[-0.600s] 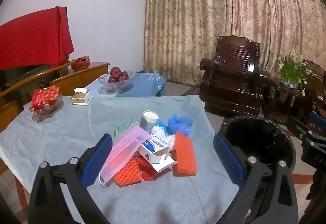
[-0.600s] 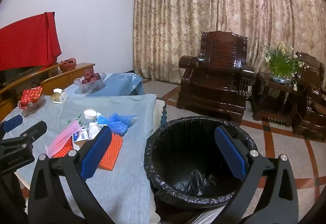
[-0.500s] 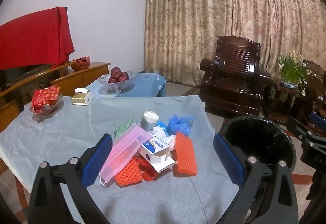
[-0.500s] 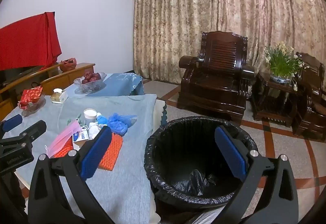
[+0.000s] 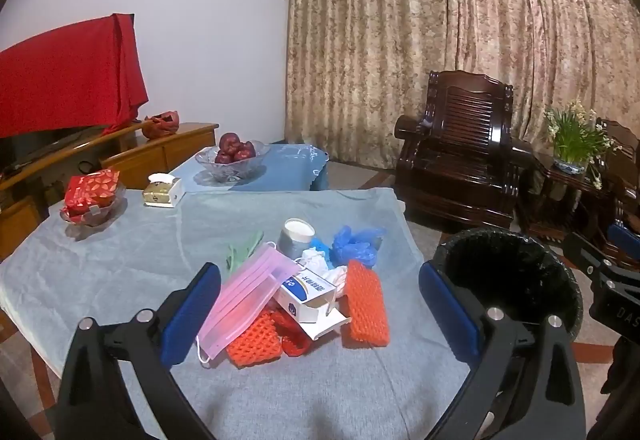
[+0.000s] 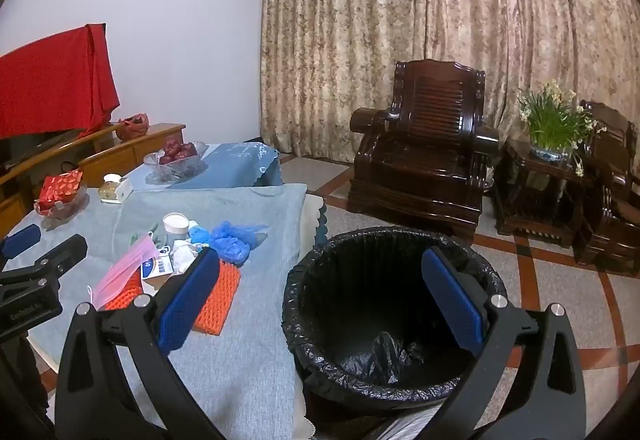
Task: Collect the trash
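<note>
1. The surface with the grey-blue cloth (image 5: 120,264) carries a small heap of trash near its right edge.
2. The round bin lined with a black plastic bag (image 6: 394,320) stands on the floor just beside that edge. Inside it only the crumpled bag bottom is visible.
3. The pink pleated face mask (image 5: 246,300) lies tilted on top of the heap, on its left side.
4. Two orange foam fruit nets lie there: one flat orange foam net (image 5: 366,302) on the right, one orange net under the mask (image 5: 254,346).
5. The white and blue cardboard box (image 5: 306,294) lies in the middle with its flap open.
6. The crumpled blue plastic glove (image 5: 354,244) and the grey paper cup with a white top (image 5: 295,238) lie behind it.
7. The left tongs (image 5: 320,312) are spread fully wide above the heap, holding nothing.
8. The right tongs (image 6: 320,300) are also fully wide and empty, above the bin's rim.
</note>
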